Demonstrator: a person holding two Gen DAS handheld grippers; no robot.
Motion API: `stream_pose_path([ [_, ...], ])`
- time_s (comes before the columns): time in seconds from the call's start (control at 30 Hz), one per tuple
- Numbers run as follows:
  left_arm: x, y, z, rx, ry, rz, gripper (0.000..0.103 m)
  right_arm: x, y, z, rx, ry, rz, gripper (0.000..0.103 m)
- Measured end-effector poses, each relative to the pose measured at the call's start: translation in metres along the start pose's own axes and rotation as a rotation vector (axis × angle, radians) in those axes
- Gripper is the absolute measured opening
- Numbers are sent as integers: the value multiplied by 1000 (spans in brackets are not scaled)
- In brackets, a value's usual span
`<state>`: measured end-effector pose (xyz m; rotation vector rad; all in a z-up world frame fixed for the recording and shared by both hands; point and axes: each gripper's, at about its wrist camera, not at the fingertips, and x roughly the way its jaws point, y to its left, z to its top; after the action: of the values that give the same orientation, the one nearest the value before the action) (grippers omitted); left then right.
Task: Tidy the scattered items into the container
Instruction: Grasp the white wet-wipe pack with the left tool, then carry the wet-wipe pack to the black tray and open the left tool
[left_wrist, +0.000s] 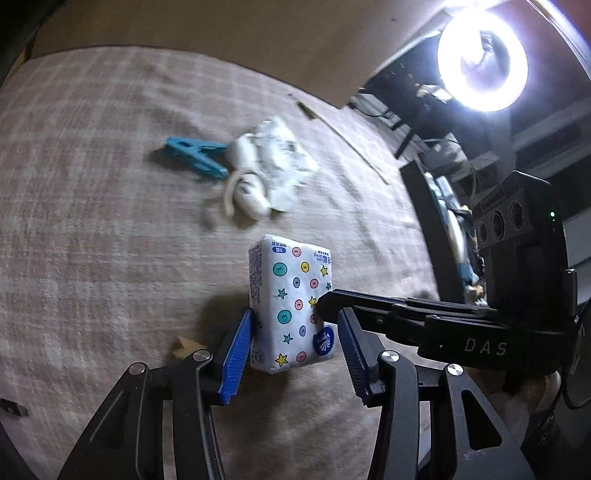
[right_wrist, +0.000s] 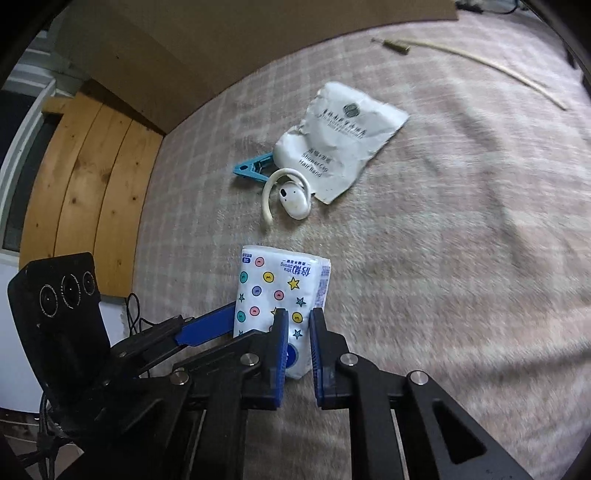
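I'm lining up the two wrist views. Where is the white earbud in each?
Left wrist: earbud above centre, blurred, just beyond the tissue pack.
Right wrist: earbud at centre, beyond the tissue pack.
Shared landmark: the blue clip beside the earbud.
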<state>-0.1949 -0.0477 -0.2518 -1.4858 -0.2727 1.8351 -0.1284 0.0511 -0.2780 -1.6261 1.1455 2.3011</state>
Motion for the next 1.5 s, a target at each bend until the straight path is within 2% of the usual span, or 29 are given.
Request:
stream_pose_path([
  [0.17,-2,-36,0,66,-3,-30,50,-29,-7,-9,8,-55,-6,12],
  [0.4,5,-116,1,160,-12,-58,50,-94,-37,-23,8,-145,-12,12],
  [0.6,46,-218,14,234,-26,-74,50,-166,-96,-24,3,-220,-34,12],
  [0.7,71,-267,25,269,-28,-83,50,-207,-140,-19,20,-246,-40,12],
  [0.83,117,-339,50,296,-24,-115,50,-259,-200,-4,37,-288,-59,12],
  [1.03,172,-412,80,316,-13,-121,50,-310,-274,26,84,-328,-103,12],
  [1.23,209,-448,103,306,-10,-118,49,-333,-317,56,97,-340,-120,12],
  [1.43,227,-453,123,290,-28,-107,50,-337,-337,76,99,-341,-116,12],
  [1.5,229,-449,129,270,-44,-114,56,-337,-339,78,99,-341,-112,12],
])
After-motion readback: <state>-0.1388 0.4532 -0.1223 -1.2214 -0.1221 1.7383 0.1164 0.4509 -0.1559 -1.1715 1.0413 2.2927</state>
